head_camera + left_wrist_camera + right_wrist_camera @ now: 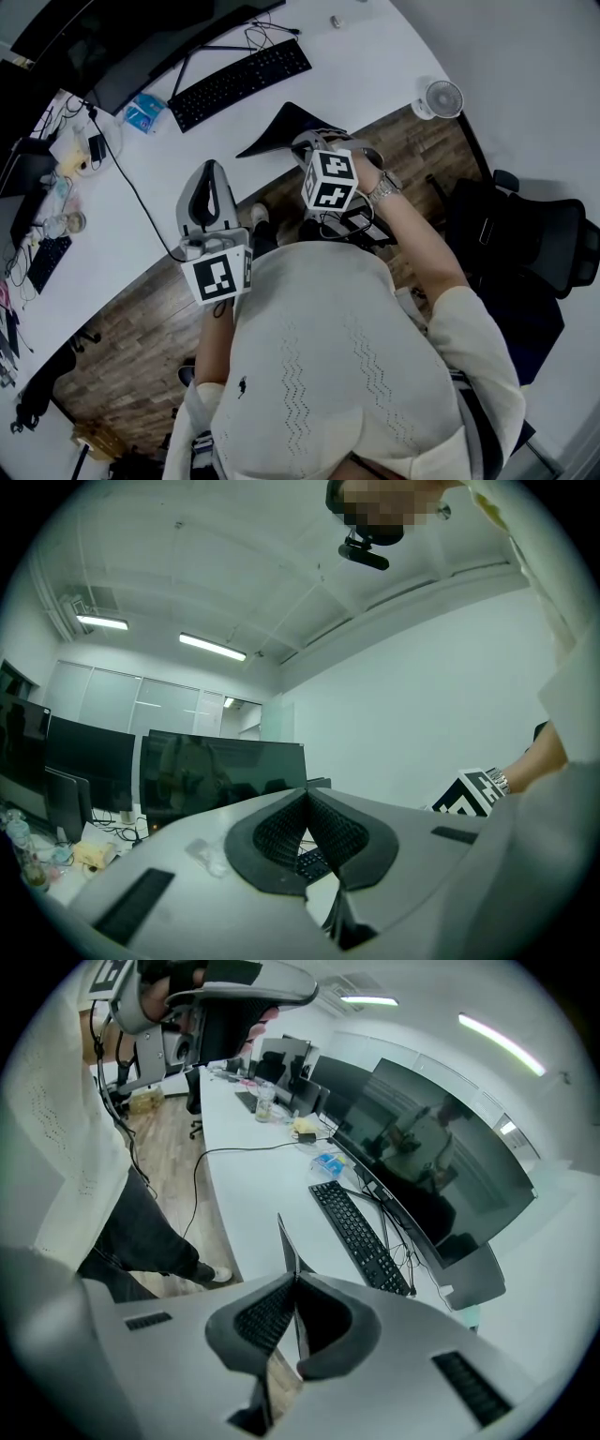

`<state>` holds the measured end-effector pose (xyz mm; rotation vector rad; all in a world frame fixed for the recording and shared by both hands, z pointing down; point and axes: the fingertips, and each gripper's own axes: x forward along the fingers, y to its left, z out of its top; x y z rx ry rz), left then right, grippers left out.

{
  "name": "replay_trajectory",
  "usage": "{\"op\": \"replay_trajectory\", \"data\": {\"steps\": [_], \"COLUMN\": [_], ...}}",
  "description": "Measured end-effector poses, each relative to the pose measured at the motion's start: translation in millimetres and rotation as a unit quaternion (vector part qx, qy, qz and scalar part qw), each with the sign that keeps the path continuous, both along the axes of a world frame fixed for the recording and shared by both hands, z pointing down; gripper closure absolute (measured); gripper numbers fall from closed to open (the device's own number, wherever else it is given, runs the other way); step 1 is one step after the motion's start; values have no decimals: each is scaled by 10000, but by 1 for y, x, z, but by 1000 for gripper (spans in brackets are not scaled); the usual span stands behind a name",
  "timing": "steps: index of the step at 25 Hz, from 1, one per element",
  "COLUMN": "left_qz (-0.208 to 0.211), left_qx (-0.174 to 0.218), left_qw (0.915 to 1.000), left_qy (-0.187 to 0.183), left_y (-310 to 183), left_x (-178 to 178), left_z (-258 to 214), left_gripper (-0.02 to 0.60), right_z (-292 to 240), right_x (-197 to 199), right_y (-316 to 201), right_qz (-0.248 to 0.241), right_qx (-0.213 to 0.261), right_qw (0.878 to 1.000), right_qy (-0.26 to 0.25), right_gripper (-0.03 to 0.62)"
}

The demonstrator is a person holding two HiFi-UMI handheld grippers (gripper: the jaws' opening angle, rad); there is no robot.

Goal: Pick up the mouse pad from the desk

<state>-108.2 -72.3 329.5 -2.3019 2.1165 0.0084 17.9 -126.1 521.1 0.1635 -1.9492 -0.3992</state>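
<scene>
The black mouse pad [281, 129] is tilted up off the white desk [366, 66] near its front edge, with my right gripper [307, 146] shut on its near corner. In the right gripper view the pad [287, 1241] shows edge-on as a thin dark sheet pinched between the closed jaws of that gripper [296, 1279]. My left gripper [211, 171] is held to the left over the desk edge, apart from the pad. Its jaws [305, 797] are shut with nothing between them.
A black keyboard [239, 82] lies behind the pad, in front of a wide monitor [141, 37]. A blue packet [143, 112] and cables lie to the left. A small white fan [442, 97] stands at the desk's right end. A black chair [534, 244] stands on the wooden floor.
</scene>
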Motion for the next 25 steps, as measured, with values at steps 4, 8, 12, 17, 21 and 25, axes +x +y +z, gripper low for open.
{"op": "replay_trajectory", "data": {"steps": [4, 8, 12, 17, 21, 25], "left_qz": [29, 64, 86, 100, 88, 94], "left_qx": [-2, 3, 28, 57, 69, 98], "left_qw": [10000, 10000, 10000, 9999, 9999, 9999], "left_qy": [1, -11, -29, -43, -42, -33], "left_y": [0, 0, -1, -4, -7, -9], "left_x": [2, 5, 8, 8, 8, 9], "left_z": [0, 0, -3, -4, -5, -8], "left_gripper": [568, 568, 569, 568, 568, 568], "right_z": [-6, -11, -19, -29, -36, -41], "right_x": [0, 2, 5, 6, 7, 9], "right_y": [-5, -8, -13, -23, -32, -38], "right_qz": [148, 280, 453, 715, 943, 1172], "right_qx": [1, -9, -10, 37, 59, 62], "right_qw": [9998, 9994, 9985, 9963, 9937, 9905], "right_qy": [-106, -192, -310, -467, -597, -718], "right_gripper": [582, 582, 582, 580, 582, 582]}}
